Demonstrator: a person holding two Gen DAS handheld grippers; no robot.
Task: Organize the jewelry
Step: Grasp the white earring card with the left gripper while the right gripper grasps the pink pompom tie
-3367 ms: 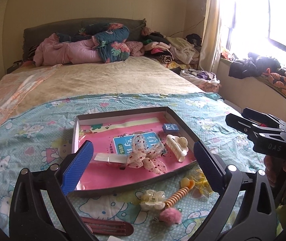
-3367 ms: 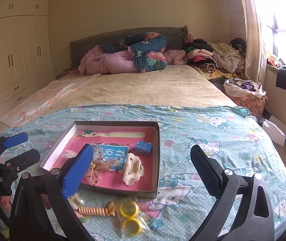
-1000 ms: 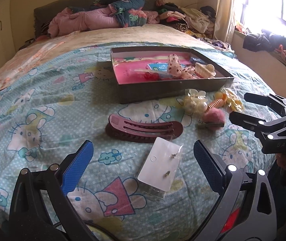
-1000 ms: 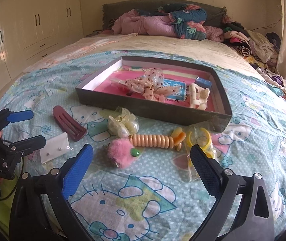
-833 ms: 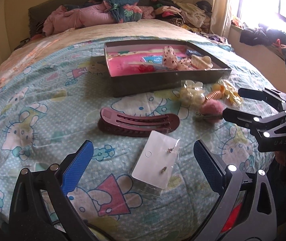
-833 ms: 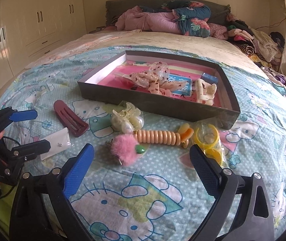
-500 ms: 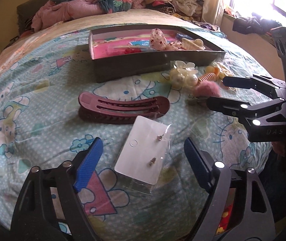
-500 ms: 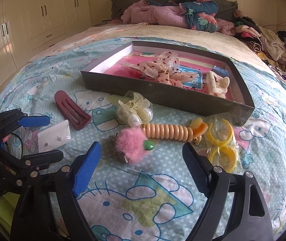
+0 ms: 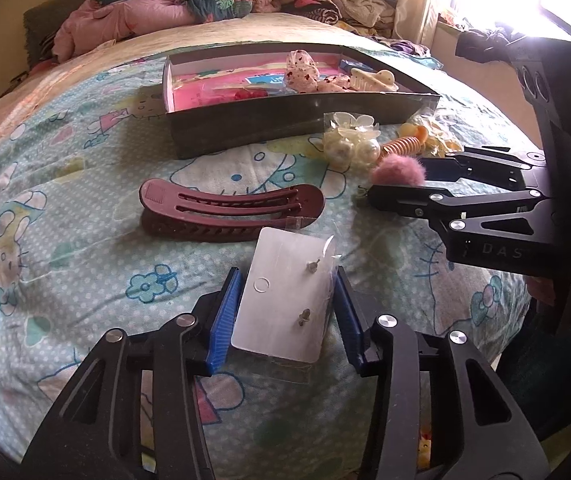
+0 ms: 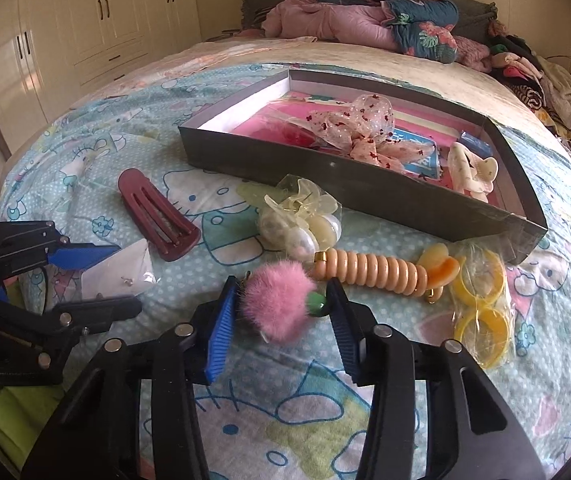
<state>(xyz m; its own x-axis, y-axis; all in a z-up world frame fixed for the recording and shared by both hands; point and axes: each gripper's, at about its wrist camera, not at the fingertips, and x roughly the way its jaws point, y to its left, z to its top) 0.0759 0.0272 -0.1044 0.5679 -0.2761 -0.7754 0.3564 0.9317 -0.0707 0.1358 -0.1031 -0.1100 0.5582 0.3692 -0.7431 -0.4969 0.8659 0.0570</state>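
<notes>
My left gripper (image 9: 285, 284) has its blue pads closed against both side edges of a white earring card (image 9: 285, 300) in a clear sleeve, lying on the bed cover. My right gripper (image 10: 281, 292) has its pads closed on a pink pom-pom clip (image 10: 277, 300). A grey box (image 10: 365, 196) with a pink lining holds a spotted bow (image 10: 357, 124), a cream claw clip (image 10: 471, 174) and a blue card. The left gripper also shows in the right wrist view (image 10: 101, 276), the right gripper in the left wrist view (image 9: 397, 180).
On the cover before the box lie a maroon hair clip (image 9: 229, 212), a bagged pearl flower clip (image 10: 301, 220), a peach spiral hair tie (image 10: 377, 272) and bagged yellow rings (image 10: 481, 300). Bedding and clothes are piled at the bed's head (image 10: 365, 20). Wardrobes (image 10: 85, 20) stand at left.
Both grippers came down to the cover and closed: the left around the earring card, the right around the pink pom-pom. Before, both stood wide open above the items.
</notes>
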